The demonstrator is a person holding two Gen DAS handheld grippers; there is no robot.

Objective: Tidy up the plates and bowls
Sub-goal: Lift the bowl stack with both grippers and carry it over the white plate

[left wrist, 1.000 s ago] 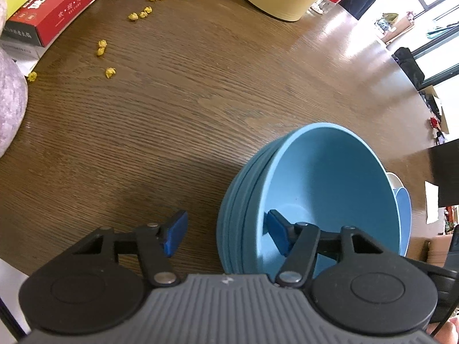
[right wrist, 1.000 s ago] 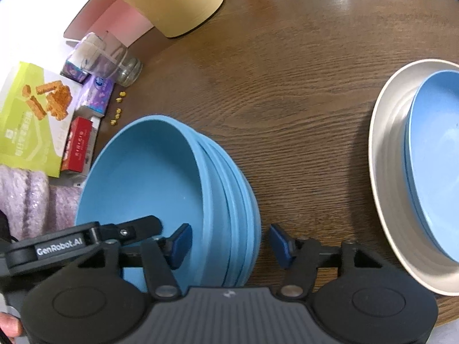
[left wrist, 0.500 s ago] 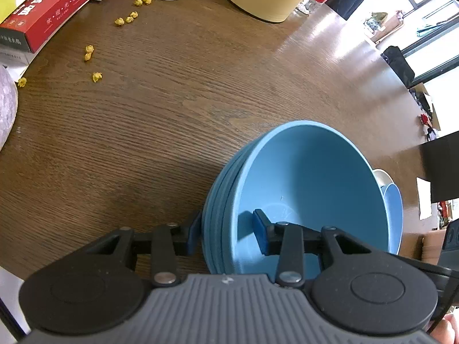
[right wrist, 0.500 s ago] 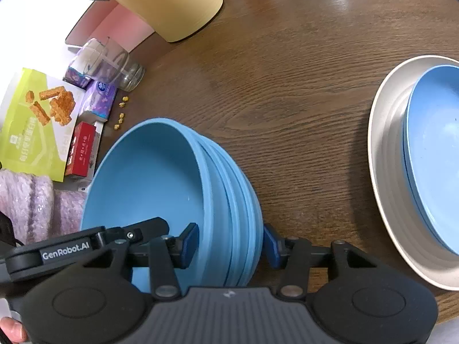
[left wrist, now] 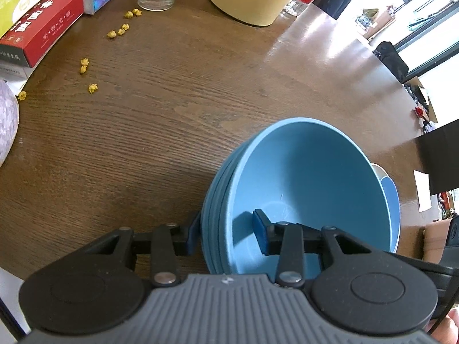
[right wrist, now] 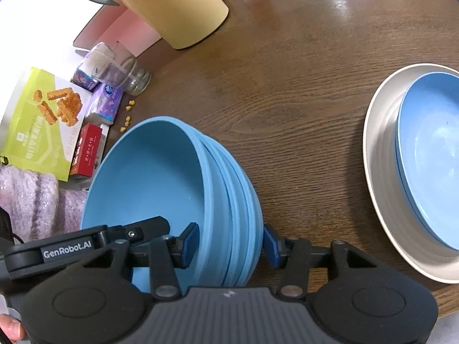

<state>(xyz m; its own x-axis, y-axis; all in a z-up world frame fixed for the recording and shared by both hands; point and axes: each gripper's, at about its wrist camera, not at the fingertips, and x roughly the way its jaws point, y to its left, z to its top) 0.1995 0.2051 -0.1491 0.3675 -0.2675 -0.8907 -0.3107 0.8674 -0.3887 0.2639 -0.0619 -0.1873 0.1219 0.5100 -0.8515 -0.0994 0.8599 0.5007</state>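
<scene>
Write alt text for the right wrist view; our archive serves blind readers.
The right tool straddles the rim of a stack of nested blue bowls on a brown wooden table, one pad inside and one outside. To the right, a blue plate sits in a cream plate; snack boxes lie at left.

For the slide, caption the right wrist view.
Right gripper clamps the near rim of the stacked blue bowls; blue plate on cream plate waits alongside.
</scene>
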